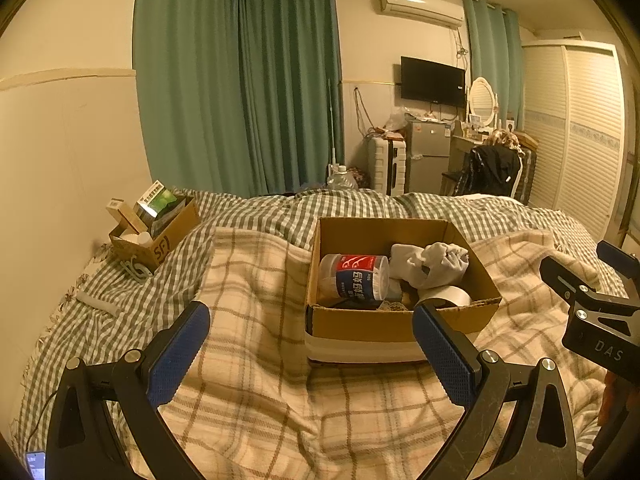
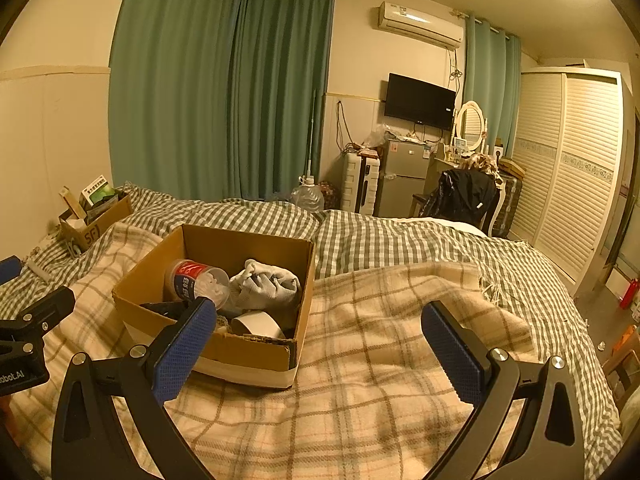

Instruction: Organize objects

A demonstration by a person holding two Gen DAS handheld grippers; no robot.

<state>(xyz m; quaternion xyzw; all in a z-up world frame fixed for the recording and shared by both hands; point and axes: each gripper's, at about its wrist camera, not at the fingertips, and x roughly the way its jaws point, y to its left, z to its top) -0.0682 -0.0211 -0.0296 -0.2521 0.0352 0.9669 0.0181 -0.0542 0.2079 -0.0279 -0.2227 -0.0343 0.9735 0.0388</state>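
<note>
Both of my tools hover level over the bed: my left gripper (image 1: 310, 354) and my right gripper (image 2: 320, 354) have blue-padded fingers spread wide, holding nothing. Ahead, on the beige plaid blanket (image 2: 380, 360) mid-bed, sits the open brown cardboard box (image 1: 394, 322) with a red-labelled clear plastic jar (image 1: 356, 280) and white crumpled cloth (image 1: 430, 266). Green curtains (image 2: 224, 88) hang beyond the bed's far edge.

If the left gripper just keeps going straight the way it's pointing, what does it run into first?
Probably the plaid blanket rising between the open left gripper fingers, just left of the cardboard box. Its right finger lines up with the box's near wall, so that side may touch the box first; depth is unclear.
</note>
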